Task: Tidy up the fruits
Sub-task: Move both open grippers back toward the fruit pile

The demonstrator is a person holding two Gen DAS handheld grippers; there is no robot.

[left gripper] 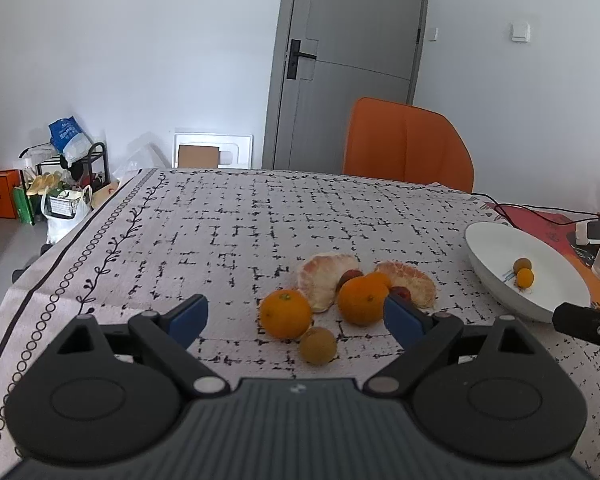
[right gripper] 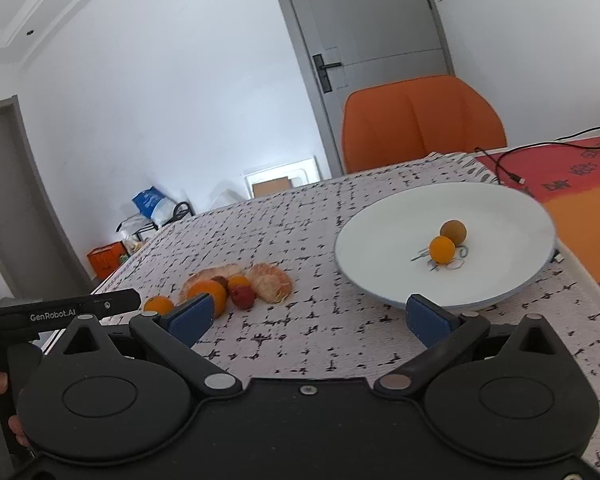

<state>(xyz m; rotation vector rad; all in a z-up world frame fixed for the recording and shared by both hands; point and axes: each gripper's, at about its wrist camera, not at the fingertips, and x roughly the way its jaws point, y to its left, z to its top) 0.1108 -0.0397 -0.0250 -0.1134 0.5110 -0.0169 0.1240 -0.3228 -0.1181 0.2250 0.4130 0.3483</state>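
Two small fruits (right gripper: 447,241) in the plate (right gripper: 380,240); fruit cluster (right gripper: 236,290) on the tablecloth (right gripper: 300,344) to its left.

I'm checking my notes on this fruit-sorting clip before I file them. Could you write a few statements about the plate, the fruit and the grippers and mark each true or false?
1. The white plate holds two small round fruits. True.
2. The left gripper is shut on an orange. False: its jaws stand open and hold nothing.
3. Two peeled citrus pieces lie on the tablecloth. True.
4. The right gripper carries a fruit. False: it is open with nothing between its jaws.
5. The orange chair stands at the far side of the table. True.
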